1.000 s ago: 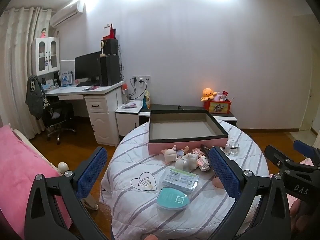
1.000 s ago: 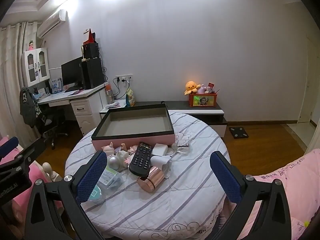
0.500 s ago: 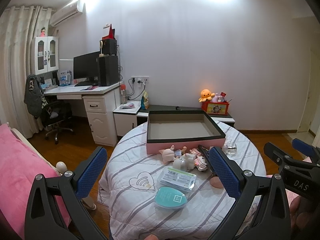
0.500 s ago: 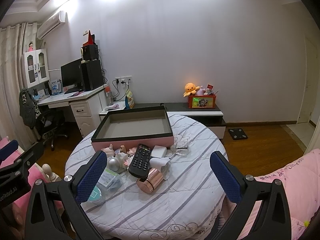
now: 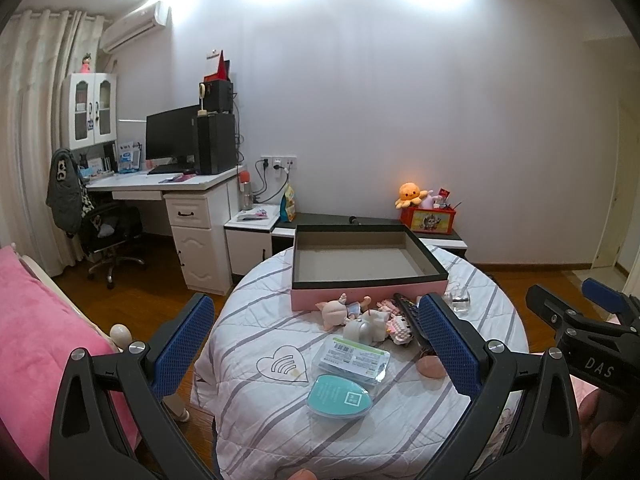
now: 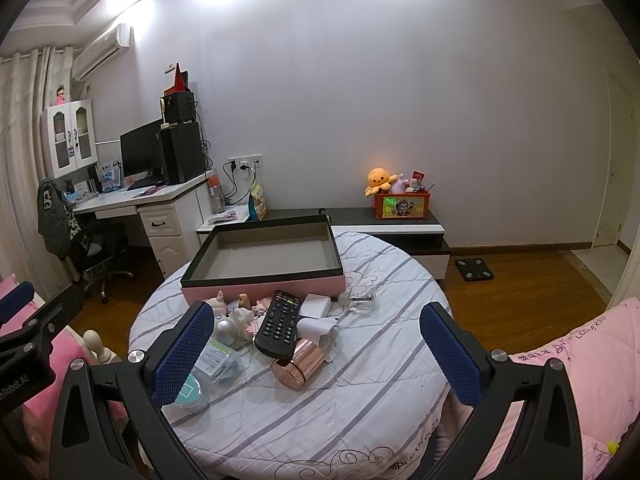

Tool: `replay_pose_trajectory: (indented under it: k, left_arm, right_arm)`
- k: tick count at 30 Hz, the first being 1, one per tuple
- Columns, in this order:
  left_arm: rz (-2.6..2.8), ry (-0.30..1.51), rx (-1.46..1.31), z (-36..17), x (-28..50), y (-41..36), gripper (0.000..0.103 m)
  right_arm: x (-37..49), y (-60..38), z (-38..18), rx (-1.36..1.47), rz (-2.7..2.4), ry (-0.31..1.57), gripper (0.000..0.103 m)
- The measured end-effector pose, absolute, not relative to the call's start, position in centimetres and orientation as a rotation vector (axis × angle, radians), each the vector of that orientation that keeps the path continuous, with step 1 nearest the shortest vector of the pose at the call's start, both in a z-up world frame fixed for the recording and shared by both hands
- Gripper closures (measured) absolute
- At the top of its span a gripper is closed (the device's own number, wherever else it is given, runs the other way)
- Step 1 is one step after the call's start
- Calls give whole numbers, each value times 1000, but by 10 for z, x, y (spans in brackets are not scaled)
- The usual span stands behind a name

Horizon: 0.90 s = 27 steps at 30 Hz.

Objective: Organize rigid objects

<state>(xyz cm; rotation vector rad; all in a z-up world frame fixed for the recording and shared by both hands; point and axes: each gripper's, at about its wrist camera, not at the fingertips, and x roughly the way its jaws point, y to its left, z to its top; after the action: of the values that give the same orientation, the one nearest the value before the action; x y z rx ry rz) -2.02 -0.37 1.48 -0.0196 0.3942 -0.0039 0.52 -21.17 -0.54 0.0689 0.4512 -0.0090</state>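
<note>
Hovering above the near edge of a round table (image 6: 360,392), the left gripper (image 5: 316,344) and right gripper (image 6: 316,344) are both gaping wide, gripping nothing. Ahead of the right gripper, between its fingers, a black remote (image 6: 278,322) is lying against a rose-gold cylinder (image 6: 298,364), with a white adapter (image 6: 316,305) and a clear glass knob (image 6: 356,300) just beyond. Ahead of the left gripper, a teal case (image 5: 338,396) and a labelled clear packet (image 5: 352,360) are sitting nearest, small figurines (image 5: 352,314) clustering farther on. Beyond everything, an empty pink-sided tray (image 5: 366,260) is resting on the table's far side
</note>
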Motion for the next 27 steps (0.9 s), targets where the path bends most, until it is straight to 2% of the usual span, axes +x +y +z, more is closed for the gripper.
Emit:
replay_pose_trajectory:
  k: [27]
  left_arm:
    - [-8,388,-25,17,-22,-3,0]
  right_arm:
    - [5,-214,-5,68,-17,444,0]
